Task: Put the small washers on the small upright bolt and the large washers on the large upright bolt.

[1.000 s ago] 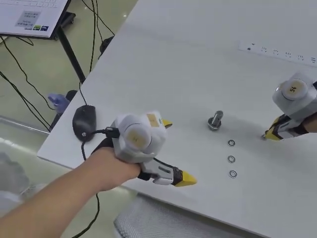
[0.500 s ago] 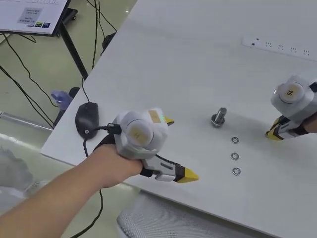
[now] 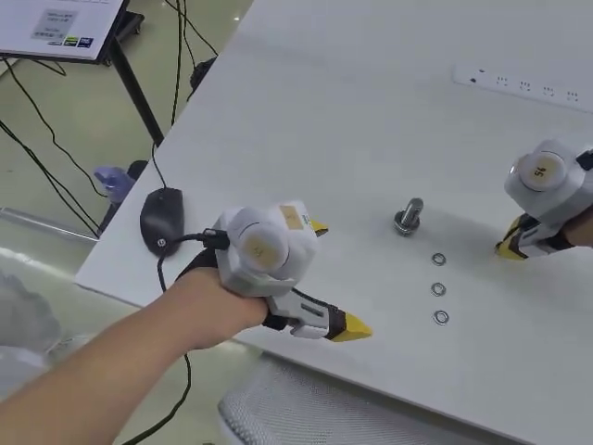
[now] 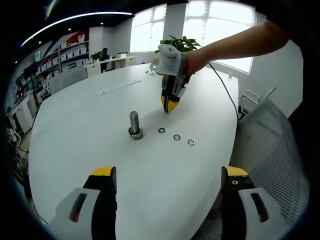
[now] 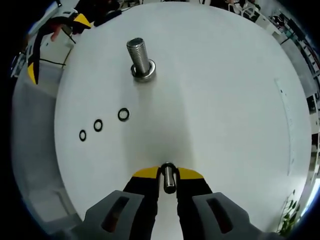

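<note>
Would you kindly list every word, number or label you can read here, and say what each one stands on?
None reads clearly.
Round cap on the right gripper: a two-digit number, too blurred to read.
Label on the screen at top left: print and logos too small to read.
Power strip: marks too small to read.

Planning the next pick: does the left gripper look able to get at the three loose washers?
Probably yes: the left gripper is open, with bare table between it and the washers. The large bolt stands aside, and the right gripper, shut on a small bolt, sits beyond them.
</note>
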Tool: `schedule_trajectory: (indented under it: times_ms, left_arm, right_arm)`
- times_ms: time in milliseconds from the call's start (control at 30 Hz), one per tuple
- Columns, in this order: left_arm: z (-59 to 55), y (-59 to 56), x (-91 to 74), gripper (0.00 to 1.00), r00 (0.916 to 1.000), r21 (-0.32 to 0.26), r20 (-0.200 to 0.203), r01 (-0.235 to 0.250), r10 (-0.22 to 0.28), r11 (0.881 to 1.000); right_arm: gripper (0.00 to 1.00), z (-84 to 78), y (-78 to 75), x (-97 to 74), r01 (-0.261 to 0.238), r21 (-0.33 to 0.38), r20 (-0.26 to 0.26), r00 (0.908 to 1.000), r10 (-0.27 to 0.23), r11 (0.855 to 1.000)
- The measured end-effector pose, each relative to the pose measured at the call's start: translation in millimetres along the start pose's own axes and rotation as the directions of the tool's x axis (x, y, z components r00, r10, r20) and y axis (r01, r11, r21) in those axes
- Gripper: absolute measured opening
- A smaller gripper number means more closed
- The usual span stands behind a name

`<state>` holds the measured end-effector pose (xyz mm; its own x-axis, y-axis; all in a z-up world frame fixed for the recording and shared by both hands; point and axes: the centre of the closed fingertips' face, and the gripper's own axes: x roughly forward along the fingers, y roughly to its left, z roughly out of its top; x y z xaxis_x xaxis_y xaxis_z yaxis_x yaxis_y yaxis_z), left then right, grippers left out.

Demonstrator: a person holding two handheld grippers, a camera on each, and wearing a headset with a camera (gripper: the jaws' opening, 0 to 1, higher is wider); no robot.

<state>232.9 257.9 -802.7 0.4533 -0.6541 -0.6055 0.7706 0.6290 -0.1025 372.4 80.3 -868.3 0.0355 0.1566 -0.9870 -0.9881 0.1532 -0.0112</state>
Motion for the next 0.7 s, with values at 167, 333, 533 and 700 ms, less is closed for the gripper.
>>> schedule_trajectory:
  times_ms: [167,333,533,700]
  left_arm:
    - [0.4,1.0,-1.2,0.86,1.0,-0.006,0.005,-0.007,0.007,1.0]
    - [1.2,0.4,-2.1,0.86,0.9999,-0.004,0.008,-0.008,0.008,1.0]
    - [2.6,-0.9,-5.1,0.86,1.0,0.005,0.005,-0.004,0.004,1.0]
    - [4.6,-0.9,-8.4,0.85,1.0,0.022,0.005,-0.001,0.0,1.0]
  right_arm:
    - [0.18,1.8,-0.7,-0.6,0.005,-0.002,0.009,0.9999,-0.005,1.0]
    - [0.23,3.2,-1.5,-3.5,0.002,-0.004,0.014,0.9999,-0.002,1.0]
    - [0.26,6.2,-1.5,-10.6,0.0,-0.012,0.022,0.9998,0.0,1.0]
    - [0.26,13.4,-1.3,-19.8,0.009,-0.027,0.029,0.9995,-0.008,1.0]
